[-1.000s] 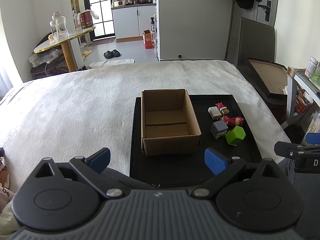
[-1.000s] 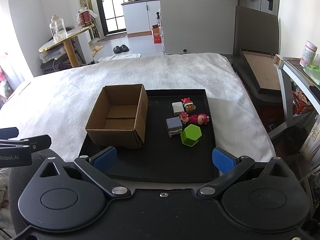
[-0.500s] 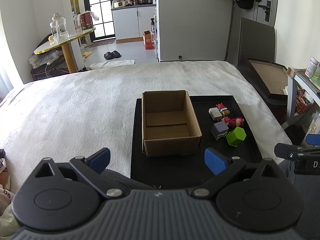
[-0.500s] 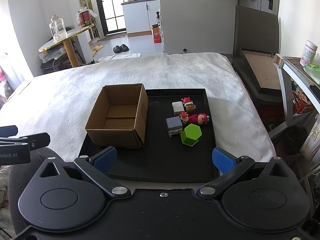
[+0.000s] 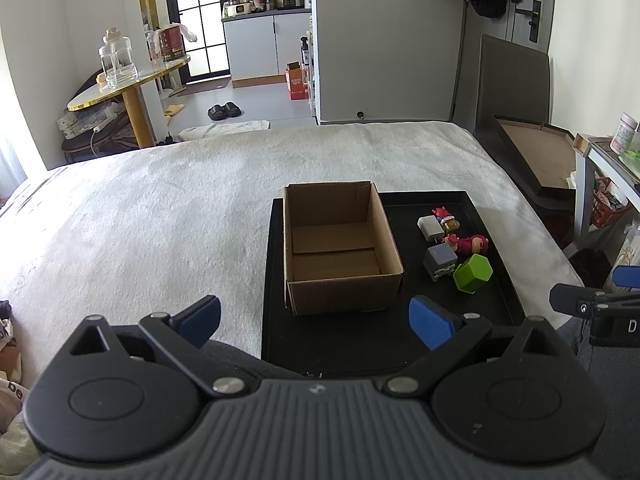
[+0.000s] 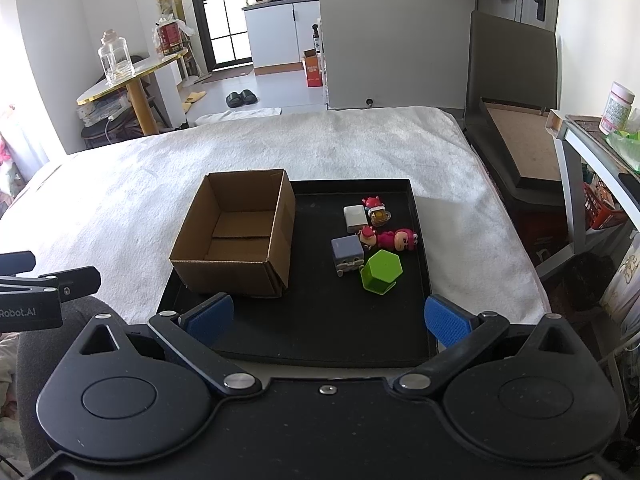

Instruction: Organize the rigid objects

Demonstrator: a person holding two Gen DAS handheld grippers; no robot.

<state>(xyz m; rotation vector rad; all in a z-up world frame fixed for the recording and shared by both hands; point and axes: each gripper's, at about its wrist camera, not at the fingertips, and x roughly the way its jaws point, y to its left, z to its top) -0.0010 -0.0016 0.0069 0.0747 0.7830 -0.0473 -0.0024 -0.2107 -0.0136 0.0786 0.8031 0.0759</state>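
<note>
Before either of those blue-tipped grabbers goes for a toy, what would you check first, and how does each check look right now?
1. Cardboard box open with room inside: ok, nothing in it.
2. Toys reachable: ok, green hexagon block, grey cube and pink figure lie uncovered on the black tray.
3. Right gripper open and free: ok.
4. Left gripper open and free: ok.
5. Toys spaced for a clean grab: not ok, they sit clustered close.
6. Tray steady on the white blanket: cannot tell.
</note>
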